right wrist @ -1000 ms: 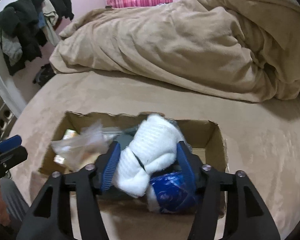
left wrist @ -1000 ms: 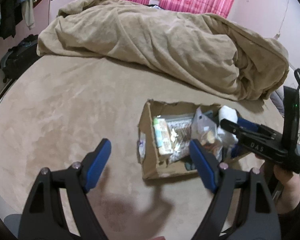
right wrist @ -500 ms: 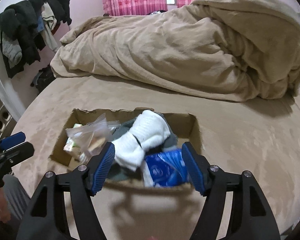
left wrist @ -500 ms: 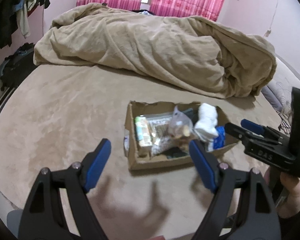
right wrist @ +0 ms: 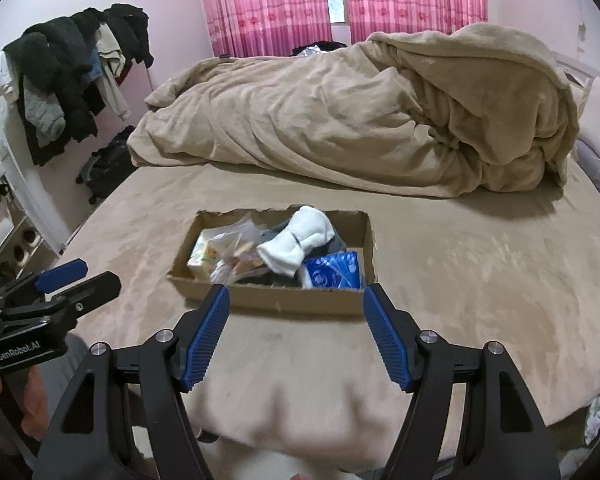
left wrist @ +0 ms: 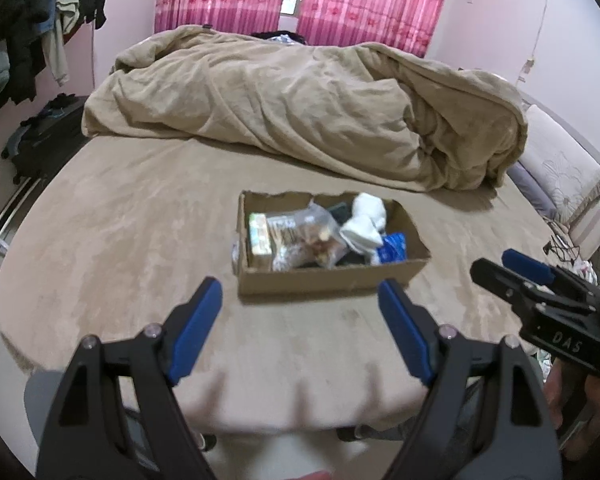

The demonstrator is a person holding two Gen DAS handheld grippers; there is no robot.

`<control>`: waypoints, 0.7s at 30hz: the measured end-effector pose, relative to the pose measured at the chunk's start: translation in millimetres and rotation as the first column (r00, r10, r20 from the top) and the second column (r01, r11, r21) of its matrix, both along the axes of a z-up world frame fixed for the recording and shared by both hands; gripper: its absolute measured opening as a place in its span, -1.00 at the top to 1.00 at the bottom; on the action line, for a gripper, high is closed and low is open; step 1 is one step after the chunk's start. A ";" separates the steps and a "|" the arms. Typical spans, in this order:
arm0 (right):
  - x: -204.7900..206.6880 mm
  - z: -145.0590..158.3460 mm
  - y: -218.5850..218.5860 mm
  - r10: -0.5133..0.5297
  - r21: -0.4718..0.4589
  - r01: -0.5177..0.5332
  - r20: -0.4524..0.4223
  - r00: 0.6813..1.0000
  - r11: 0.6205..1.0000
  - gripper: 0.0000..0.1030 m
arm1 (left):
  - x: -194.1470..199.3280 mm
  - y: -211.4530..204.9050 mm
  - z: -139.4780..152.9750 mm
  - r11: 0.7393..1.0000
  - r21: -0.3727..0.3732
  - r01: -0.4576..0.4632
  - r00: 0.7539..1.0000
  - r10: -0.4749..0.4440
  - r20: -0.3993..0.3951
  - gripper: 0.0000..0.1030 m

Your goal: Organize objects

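A shallow cardboard box [left wrist: 324,280] [right wrist: 284,302] lies on the tan bed. Inside it are a rolled white sock [left wrist: 366,220] [right wrist: 300,238], a blue packet [left wrist: 392,248] [right wrist: 334,270], a clear plastic bag of snacks [left wrist: 304,236] [right wrist: 236,248] and a pale green carton [left wrist: 260,236] [right wrist: 202,258]. My left gripper [left wrist: 300,304] hangs open above the bed, nearer than the box, with nothing between its blue pads. In its own view my right gripper [right wrist: 296,312] is open too, empty, just short of the box's near wall. Each gripper shows at the edge of the other's view.
A crumpled tan duvet [left wrist: 300,112] [right wrist: 360,120] fills the far half of the bed. Clothes hang on a rack [right wrist: 72,72] at the left, with a dark bag [left wrist: 44,136] on the floor. Pink curtains [left wrist: 300,0] cover the far window. A pillow [left wrist: 560,168] lies at right.
Both grippers have pulled back and up from the box, which now looks smaller and farther. The right gripper, earlier around the white sock, has left it lying in the box.
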State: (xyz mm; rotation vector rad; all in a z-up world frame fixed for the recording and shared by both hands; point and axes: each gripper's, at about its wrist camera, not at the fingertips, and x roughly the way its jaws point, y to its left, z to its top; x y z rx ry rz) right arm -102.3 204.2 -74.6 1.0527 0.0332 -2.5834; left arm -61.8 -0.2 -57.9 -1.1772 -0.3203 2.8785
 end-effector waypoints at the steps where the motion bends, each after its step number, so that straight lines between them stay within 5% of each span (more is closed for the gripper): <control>1: 5.7 1.4 0.9 -0.005 -0.002 0.005 0.008 1.000 1.000 -0.40 | 7.5 5.1 2.8 1.000 -0.007 0.010 1.000 -0.010 -0.001 -0.59; 21: 42.3 -6.1 11.2 -0.031 -0.022 0.033 0.070 0.997 0.999 -0.40 | 33.9 20.4 9.9 0.997 -0.072 0.008 1.000 -0.007 0.012 -0.59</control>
